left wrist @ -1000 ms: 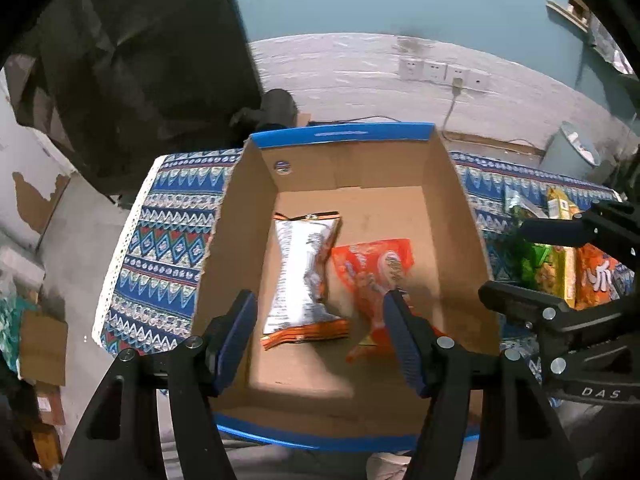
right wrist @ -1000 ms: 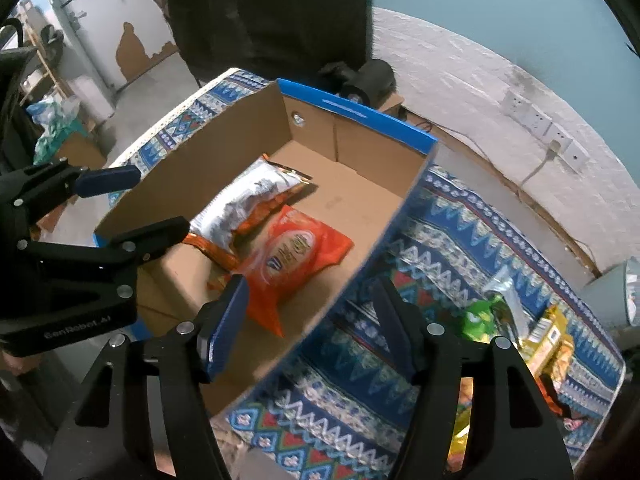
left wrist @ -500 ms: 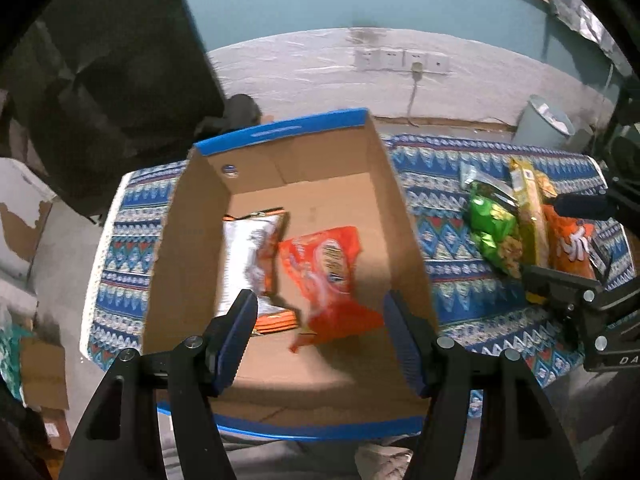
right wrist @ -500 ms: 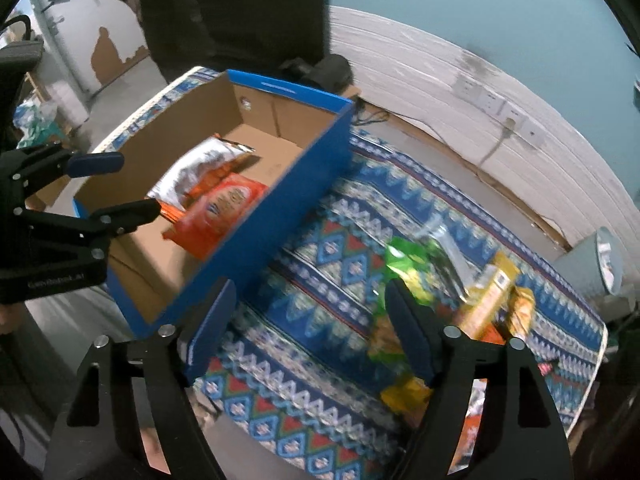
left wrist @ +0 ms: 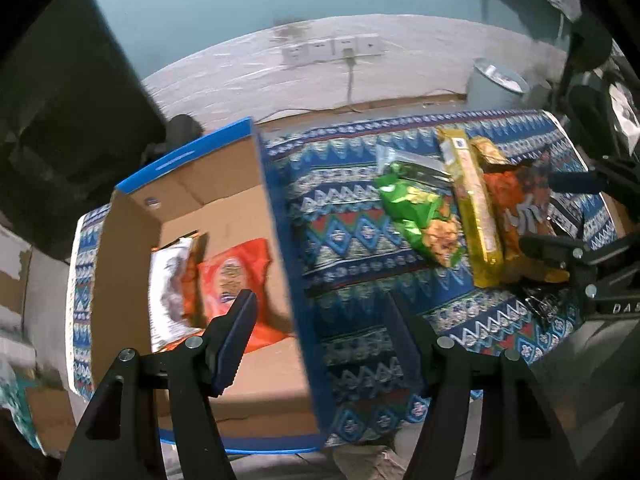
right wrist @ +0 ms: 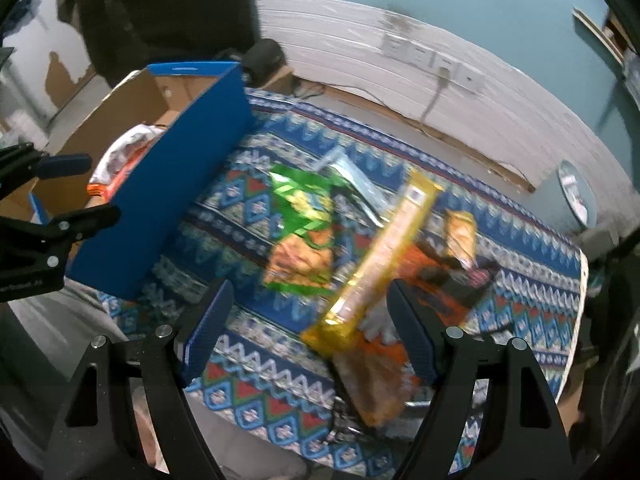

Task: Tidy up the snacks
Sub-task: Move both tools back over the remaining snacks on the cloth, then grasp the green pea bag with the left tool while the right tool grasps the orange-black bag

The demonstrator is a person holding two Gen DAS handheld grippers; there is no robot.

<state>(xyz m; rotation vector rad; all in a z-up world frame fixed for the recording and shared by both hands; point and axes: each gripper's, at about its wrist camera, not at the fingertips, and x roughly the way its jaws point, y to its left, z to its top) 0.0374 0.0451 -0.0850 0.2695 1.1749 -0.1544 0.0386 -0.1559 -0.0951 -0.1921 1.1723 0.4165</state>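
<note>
Progress — partial. Two packs lie flat on the floor of the box (left wrist: 192, 184): a silver pack (left wrist: 170, 284) and, touching it, an orange pack (left wrist: 236, 276). The remainder waits on the patterned worktop (right wrist: 520, 240), beside the box: a green bag (right wrist: 300, 236), a long yellow pack (right wrist: 384, 256) overlapping it, a clear wrapper behind the green bag, and orange bags (left wrist: 520, 216) partly covered by the yellow pack. By this count, more items are out than in.

Left tool (left wrist: 320, 328): released, nothing between the jaws, straddling the box's near blue wall. Right tool (right wrist: 308, 324): released, empty, above the yellow pack's near end.

Legible writing — none on the packs; motion blur obscures the print. "DAS" shows on the right tool's body.
</note>
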